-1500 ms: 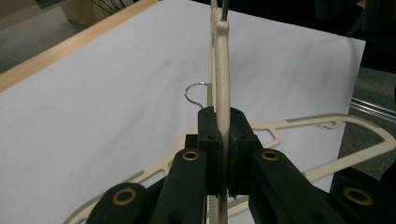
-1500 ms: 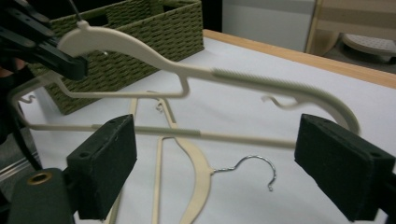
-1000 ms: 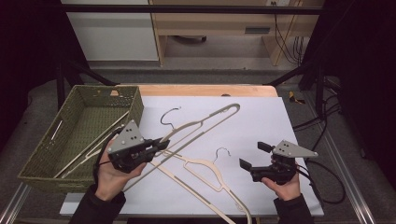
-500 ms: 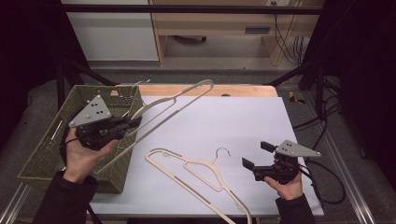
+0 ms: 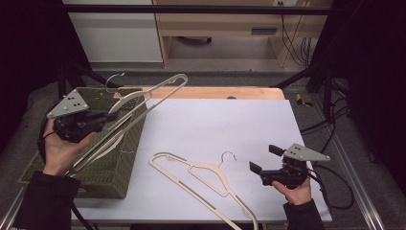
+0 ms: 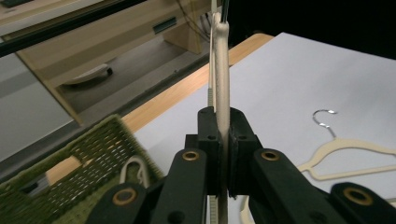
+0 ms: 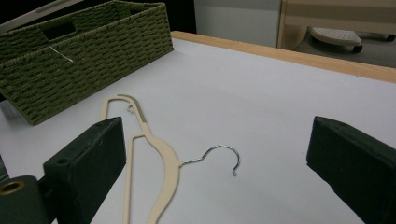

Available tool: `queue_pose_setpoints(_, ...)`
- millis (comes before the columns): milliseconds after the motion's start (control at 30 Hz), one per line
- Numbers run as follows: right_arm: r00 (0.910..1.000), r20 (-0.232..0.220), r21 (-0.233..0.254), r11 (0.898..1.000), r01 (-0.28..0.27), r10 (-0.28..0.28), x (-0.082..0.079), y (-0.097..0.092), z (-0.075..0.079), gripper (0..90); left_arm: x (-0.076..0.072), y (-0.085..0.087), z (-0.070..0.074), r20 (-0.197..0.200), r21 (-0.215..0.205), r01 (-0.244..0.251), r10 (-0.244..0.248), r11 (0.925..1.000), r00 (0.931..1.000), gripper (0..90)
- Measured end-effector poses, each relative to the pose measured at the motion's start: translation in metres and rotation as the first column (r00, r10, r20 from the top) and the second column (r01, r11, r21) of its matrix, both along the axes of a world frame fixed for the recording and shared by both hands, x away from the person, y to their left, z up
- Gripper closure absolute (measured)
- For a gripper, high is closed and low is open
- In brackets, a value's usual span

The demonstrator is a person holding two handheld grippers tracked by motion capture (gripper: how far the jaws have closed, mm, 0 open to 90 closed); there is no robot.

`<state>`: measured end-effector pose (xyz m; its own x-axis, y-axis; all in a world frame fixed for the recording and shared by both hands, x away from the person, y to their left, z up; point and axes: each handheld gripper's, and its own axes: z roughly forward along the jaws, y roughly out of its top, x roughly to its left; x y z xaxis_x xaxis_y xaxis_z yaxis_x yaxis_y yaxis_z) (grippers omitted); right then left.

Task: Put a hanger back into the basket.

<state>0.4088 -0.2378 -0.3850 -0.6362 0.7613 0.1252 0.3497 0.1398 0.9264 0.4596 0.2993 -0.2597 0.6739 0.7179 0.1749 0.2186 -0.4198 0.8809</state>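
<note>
High view looks forward and down from above; 2 gripper cameras sit close (low, along their jaws), all sharing the green basket (image 5: 72, 177) and lying hanger (image 5: 201, 175).

Left tongs (image 5: 111, 116) gripping a cream hanger (image 5: 143, 98) above the green basket (image 5: 107, 172), second hanger (image 5: 201, 175) lying on the desk (image 5: 230, 124), right tongs (image 5: 262, 159) gaping.
</note>
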Motion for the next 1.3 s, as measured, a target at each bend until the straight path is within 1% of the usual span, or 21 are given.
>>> queue_pose_setpoints(133,1.0,-0.002,0.003,1.0,0.003,-0.003,0.0,0.001,0.0,5.2,0.005,0.018,-0.005,-0.001,0.005,-0.031,0.031,0.9995,0.9995,86.2)
queue_pose_setpoints(167,1.0,-0.005,0.001,1.0,0.002,-0.002,0.0,0.001,0.0,5.2,0.007,0.026,-0.008,-0.002,0.011,-0.047,0.047,0.9988,0.9989,86.2)
queue_pose_setpoints(200,1.0,-0.005,0.001,1.0,0.002,-0.002,0.0,0.001,0.0,5.2,0.007,0.026,-0.008,-0.002,0.011,-0.047,0.047,0.9988,0.9989,86.2)
queue_pose_setpoints(233,1.0,-0.006,0.0,1.0,0.0,0.0,0.0,0.001,0.0,5.2,0.009,0.035,-0.01,-0.01,0.018,-0.066,0.066,0.9977,0.9978,86.2)
queue_pose_setpoints(267,1.0,-0.007,0.0,1.0,0.001,-0.001,0.0,0.001,0.0,5.1,0.009,0.035,-0.01,-0.01,0.018,-0.066,0.066,0.9977,0.9978,86.2)
queue_pose_setpoints(333,1.0,-0.007,0.001,1.0,0.001,-0.001,0.0,0.001,0.0,5.2,0.011,0.047,-0.015,-0.017,0.01,-0.087,0.087,0.9961,0.996,86.2)
queue_pose_setpoints(367,1.0,-0.007,0.0,1.0,0.001,-0.001,0.0,0.001,0.0,5.2,0.011,0.047,-0.015,-0.017,0.01,-0.087,0.087,0.9961,0.996,86.2)
queue_pose_setpoints(400,1.0,-0.008,0.0,1.0,-0.001,0.001,0.0,0.001,0.0,5.1,0.011,0.051,-0.016,-0.02,0.018,-0.093,0.093,0.9955,0.9954,86.2)
queue_pose_setpoints(533,1.0,-0.007,0.0,1.0,0.003,-0.003,0.001,0.002,-0.001,5.2,0.013,0.066,-0.022,-0.026,0.024,-0.118,0.119,0.9927,0.9926,86.2)
queue_pose_setpoints(567,1.0,-0.007,-0.001,1.0,0.003,-0.003,0.001,0.002,-0.001,5.2,0.014,0.069,-0.023,-0.014,0.022,-0.126,0.127,0.9917,0.9918,86.2)
queue_pose_setpoints(667,1.0,-0.007,-0.001,1.0,0.003,-0.003,0.001,0.002,-0.001,5.2,0.015,0.078,-0.028,-0.017,0.034,-0.134,0.135,0.9903,0.9907,86.1)
queue_pose_setpoints(700,1.0,-0.007,-0.002,1.0,0.001,-0.001,0.001,0.002,-0.001,5.2,0.015,0.08,-0.03,-0.019,0.036,-0.13,0.131,0.9908,0.9912,86.1)
queue_pose_setpoints(733,1.0,-0.007,-0.002,1.0,0.001,-0.001,0.001,0.002,-0.001,5.2,0.015,0.083,-0.032,-0.032,0.038,-0.138,0.14,0.9896,0.9897,86.1)
queue_pose_setpoints(867,0.9999,-0.015,-0.002,1.0,-0.003,0.003,0.001,0.003,-0.002,5.2,0.016,0.09,-0.038,-0.037,0.075,-0.157,0.16,0.9848,0.9864,86.1)
queue_pose_setpoints(1000,0.9999,-0.014,-0.003,1.0,-0.003,0.003,0.001,0.003,-0.002,5.3,0.016,0.097,-0.042,-0.026,0.099,-0.163,0.166,0.9817,0.9857,86.1)
queue_pose_setpoints(1033,0.9999,-0.012,-0.003,1.0,-0.003,0.003,0.001,0.002,-0.002,5.3,0.016,0.099,-0.044,-0.026,0.095,-0.169,0.172,0.9811,0.9847,86.1)
queue_pose_setpoints(1100,0.9999,-0.011,-0.003,1.0,-0.002,0.002,0.001,0.002,-0.002,5.3,0.016,0.102,-0.046,-0.021,0.122,-0.177,0.181,0.9766,0.9833,86.1)
queue_pose_setpoints(1167,0.9999,-0.013,-0.004,1.0,-0.002,0.002,0.001,0.002,-0.002,5.4,0.016,0.105,-0.05,-0.016,0.121,-0.19,0.193,0.9744,0.9811,86.2)
queue_pose_setpoints(1200,0.9999,-0.014,-0.003,1.0,-0.002,0.002,0.001,0.002,-0.002,5.4,0.017,0.106,-0.052,-0.015,0.14,-0.199,0.203,0.97,0.9791,86.1)
queue_pose_setpoints(1267,0.9999,-0.011,-0.01,1.0,-0.007,0.007,0.002,0.003,-0.003,5.4,0.019,0.108,-0.058,-0.024,0.161,-0.209,0.215,0.9646,0.9762,86.1)
queue_pose_setpoints(1300,0.9999,-0.011,-0.011,1.0,-0.007,0.007,0.002,0.003,-0.003,5.4,0.021,0.11,-0.064,-0.036,0.18,-0.221,0.231,0.9585,0.9722,86.1)
